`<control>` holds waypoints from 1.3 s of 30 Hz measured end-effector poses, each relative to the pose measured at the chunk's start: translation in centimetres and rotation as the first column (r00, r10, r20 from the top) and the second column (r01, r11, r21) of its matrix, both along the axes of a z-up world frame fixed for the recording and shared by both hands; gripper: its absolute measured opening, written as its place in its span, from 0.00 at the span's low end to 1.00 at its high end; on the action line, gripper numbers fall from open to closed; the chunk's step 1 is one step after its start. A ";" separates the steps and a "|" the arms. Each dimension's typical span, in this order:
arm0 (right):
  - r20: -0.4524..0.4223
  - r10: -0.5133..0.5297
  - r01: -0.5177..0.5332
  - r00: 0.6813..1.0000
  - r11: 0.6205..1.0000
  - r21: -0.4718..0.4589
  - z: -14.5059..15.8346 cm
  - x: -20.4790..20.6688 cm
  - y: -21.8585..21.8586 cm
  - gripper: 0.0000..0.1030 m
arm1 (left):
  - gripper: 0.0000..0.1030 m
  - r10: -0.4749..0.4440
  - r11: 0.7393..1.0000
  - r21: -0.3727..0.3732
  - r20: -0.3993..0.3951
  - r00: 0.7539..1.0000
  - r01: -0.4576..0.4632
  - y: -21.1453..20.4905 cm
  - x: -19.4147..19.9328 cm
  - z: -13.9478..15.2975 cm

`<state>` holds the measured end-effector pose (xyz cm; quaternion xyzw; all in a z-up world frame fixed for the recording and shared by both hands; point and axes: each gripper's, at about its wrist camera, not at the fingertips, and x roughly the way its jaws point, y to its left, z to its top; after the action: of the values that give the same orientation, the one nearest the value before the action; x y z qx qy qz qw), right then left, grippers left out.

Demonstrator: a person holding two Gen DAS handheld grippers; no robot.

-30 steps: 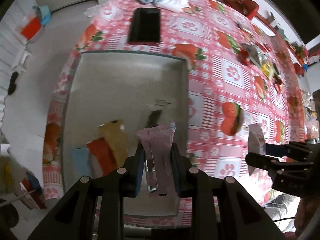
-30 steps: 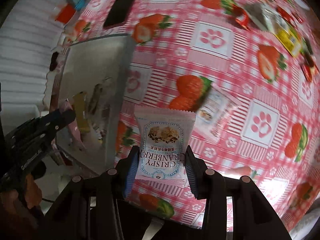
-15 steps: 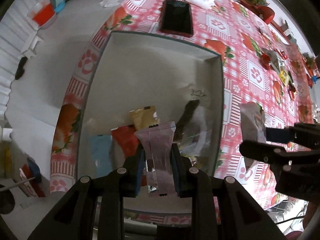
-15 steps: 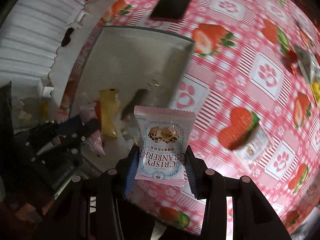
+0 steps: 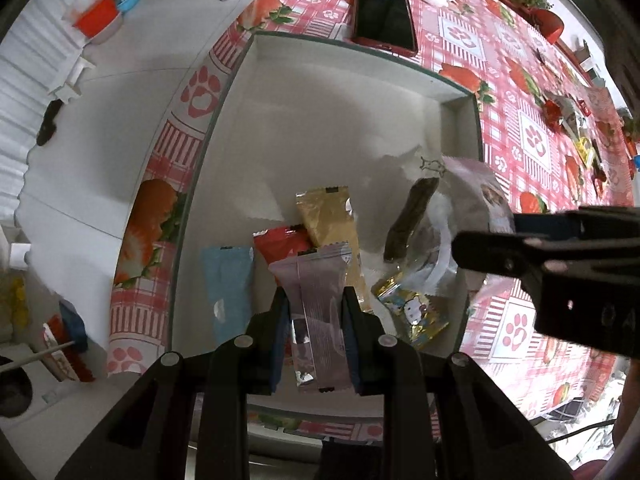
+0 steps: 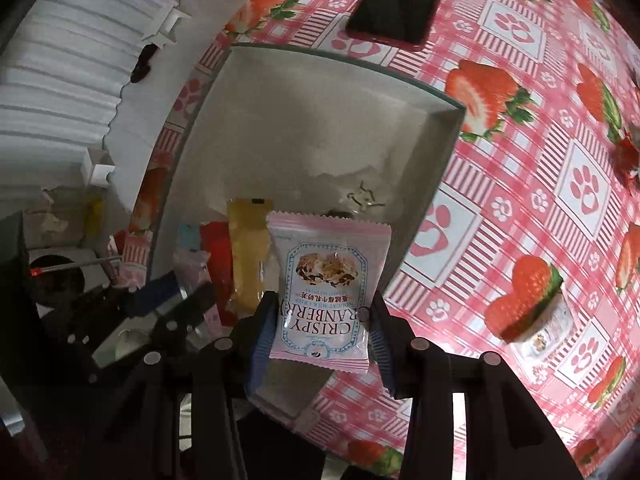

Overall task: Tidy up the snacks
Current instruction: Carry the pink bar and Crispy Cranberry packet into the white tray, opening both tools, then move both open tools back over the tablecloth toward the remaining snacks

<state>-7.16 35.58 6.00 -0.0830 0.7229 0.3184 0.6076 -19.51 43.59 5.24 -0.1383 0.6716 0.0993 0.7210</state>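
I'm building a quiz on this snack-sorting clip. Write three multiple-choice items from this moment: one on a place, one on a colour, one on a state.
1. Where does the phone lie?
A. inside the tray
B. on the tablecloth beyond the tray's far rim
C. on the floor

2. What colour is the packet in the left gripper?
A. pale purple
B. green
C. black

3. What is the right gripper doing?
A. open, holding nothing
B. shut on the Crispy Cranberry packet
C. shut on the phone

Answers: 1 B, it rests on the checked tablecloth just past the tray. 2 A, the wrapper between the fingers is lilac. 3 B, both pads press the packet's sides.
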 end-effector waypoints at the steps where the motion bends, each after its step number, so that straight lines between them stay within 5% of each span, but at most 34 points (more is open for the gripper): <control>1: -0.002 0.000 0.000 1.000 1.000 0.000 -0.1 0.0 0.2 0.44 | 0.27 -0.002 1.000 0.001 -0.003 1.000 0.002 0.0 0.0 -0.1; 7: -0.008 0.019 -0.019 1.000 1.000 -0.010 -0.8 -0.4 1.5 0.45 | 0.30 -0.010 1.000 0.011 -0.010 1.000 0.010 -0.1 -0.3 -0.2; 8: -0.010 0.021 -0.021 1.000 1.000 -0.012 -0.9 -0.5 1.8 0.46 | 0.36 -0.010 1.000 0.010 -0.010 1.000 0.011 -0.2 -0.3 -0.2; 12: -0.005 0.007 -0.007 1.000 1.000 -0.001 -0.7 -0.4 0.9 0.77 | 0.74 -0.011 0.999 0.049 0.004 1.000 0.011 -0.4 -0.2 0.3; 21: 0.003 -0.064 0.064 0.998 0.998 -0.020 0.2 0.8 -3.3 0.78 | 0.76 -0.051 0.991 0.127 0.016 0.999 0.048 -1.5 1.1 2.2; 22: 0.003 -0.079 0.079 0.997 0.997 -0.024 0.2 0.9 -4.2 0.83 | 0.76 -0.058 0.989 0.138 0.022 0.998 0.054 -1.7 1.4 2.6; 23: 0.005 -0.090 0.090 0.996 0.996 -0.027 0.2 0.9 -4.4 0.99 | 0.77 -0.066 0.987 0.146 0.027 0.997 0.061 -1.8 1.7 2.9; 24: 0.007 -0.111 0.111 0.994 0.993 -0.024 0.3 1.0 -5.3 1.00 | 0.77 -0.073 0.986 0.154 0.033 0.997 0.067 -2.0 1.9 3.3; 39: -0.011 -0.354 0.352 0.935 0.934 -0.064 0.1 0.7 -15.3 1.00 | 0.78 -0.217 0.946 0.269 0.103 0.971 0.183 -6.9 6.3 8.3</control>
<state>-6.48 20.24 6.06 0.0333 0.7423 0.1828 0.6437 -13.20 36.65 13.52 0.0190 0.6147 0.1027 0.7818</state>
